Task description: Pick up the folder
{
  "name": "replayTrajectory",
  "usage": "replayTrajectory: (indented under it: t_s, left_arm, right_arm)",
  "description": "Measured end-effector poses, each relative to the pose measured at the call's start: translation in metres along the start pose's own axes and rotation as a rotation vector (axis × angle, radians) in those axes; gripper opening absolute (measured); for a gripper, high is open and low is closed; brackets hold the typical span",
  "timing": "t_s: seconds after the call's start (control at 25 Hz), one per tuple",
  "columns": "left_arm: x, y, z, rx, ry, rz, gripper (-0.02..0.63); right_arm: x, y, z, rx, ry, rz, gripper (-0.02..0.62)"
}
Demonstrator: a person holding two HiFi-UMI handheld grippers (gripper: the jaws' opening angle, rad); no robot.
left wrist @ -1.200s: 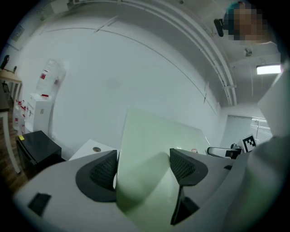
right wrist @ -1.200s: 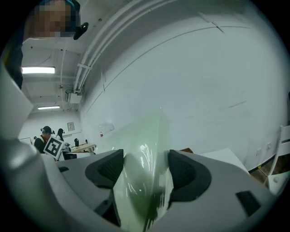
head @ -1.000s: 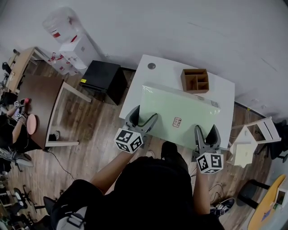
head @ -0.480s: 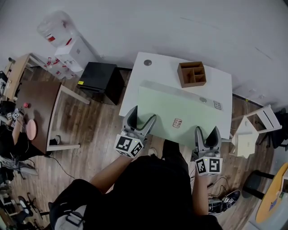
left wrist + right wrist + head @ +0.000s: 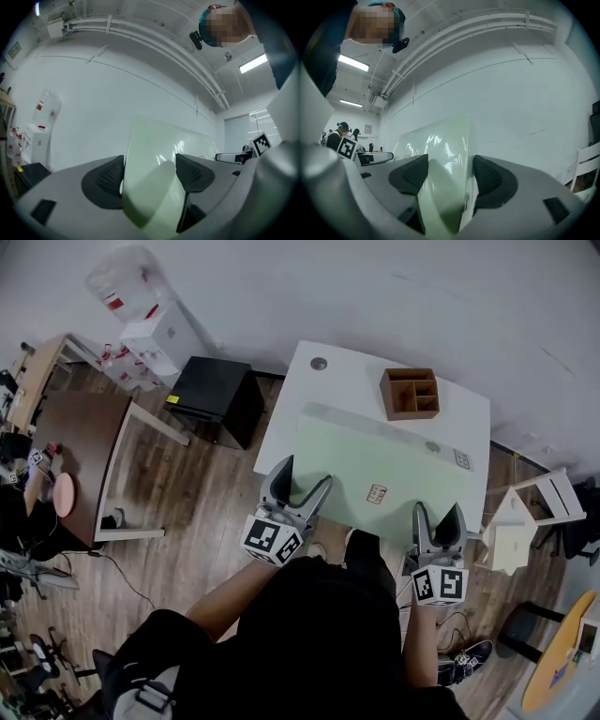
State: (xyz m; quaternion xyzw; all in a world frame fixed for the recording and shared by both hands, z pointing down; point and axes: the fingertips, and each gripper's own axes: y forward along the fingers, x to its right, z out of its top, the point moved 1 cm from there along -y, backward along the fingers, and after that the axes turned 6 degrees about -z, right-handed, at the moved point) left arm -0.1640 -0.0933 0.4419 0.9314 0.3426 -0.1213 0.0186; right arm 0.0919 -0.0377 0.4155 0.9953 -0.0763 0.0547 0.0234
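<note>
The white rectangular desk (image 5: 281, 423) has a pale green translucent plastic folder (image 5: 384, 460) lying over it, long axis running left to right. A small brown wooden compartment box (image 5: 410, 393) sits just beyond. The left tongs (image 5: 307, 472) and right tongs (image 5: 438, 508) each clamp the folder's near edge, one toward each end, so an even lift with both hands looks likely to come next.

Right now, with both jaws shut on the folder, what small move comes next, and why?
Probably lift both grippers straight up together, evenly. The left gripper and right gripper each clamp the near edge of the pale green folder, and it spans the white table close to the wooden organizer; uneven lifting could twist it.
</note>
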Motion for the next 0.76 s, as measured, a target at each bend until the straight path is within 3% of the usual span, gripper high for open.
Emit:
replayTrajectory:
  t_s: [0.76]
  left_arm:
    - [-0.010,-0.006,0.014,0.025,0.051,0.071,0.353]
  right_arm:
    - [-0.008,0.019,0.003,0.025,-0.001,0.017,0.325]
